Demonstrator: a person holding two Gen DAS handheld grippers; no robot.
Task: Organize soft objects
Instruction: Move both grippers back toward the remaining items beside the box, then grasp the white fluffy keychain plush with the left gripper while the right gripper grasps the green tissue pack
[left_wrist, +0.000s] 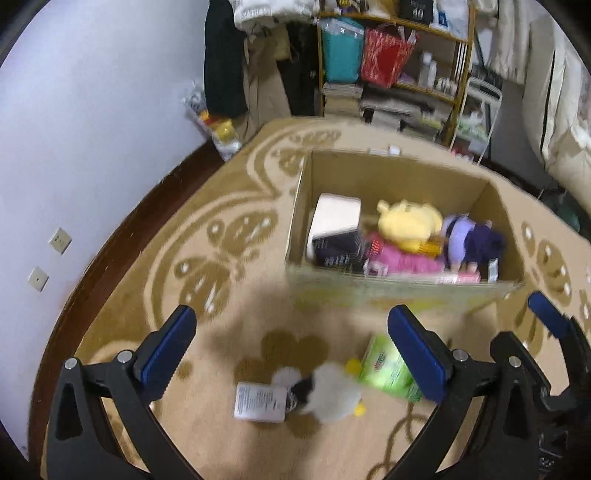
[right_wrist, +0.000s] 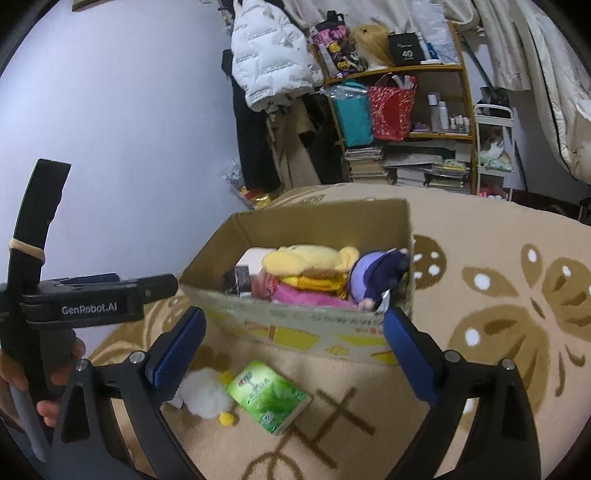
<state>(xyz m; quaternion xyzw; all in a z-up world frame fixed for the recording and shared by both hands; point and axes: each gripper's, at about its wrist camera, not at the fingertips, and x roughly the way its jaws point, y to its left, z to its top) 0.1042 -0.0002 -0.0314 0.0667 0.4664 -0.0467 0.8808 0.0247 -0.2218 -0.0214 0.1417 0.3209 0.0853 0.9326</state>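
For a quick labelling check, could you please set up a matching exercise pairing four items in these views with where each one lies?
Things:
1. yellow plush toy
2. green tissue pack
3. white fluffy toy
4. red bag

Places:
A. on the shelf
B. on the carpet, touching the white fluffy toy
C. inside the cardboard box
D. on the carpet, between the left gripper's fingers

Pairs: 1-C, 2-B, 3-D, 4-A

Left wrist: steeply down, near the carpet
Right wrist: shallower, toward shelves
Shared: cardboard box, green pack
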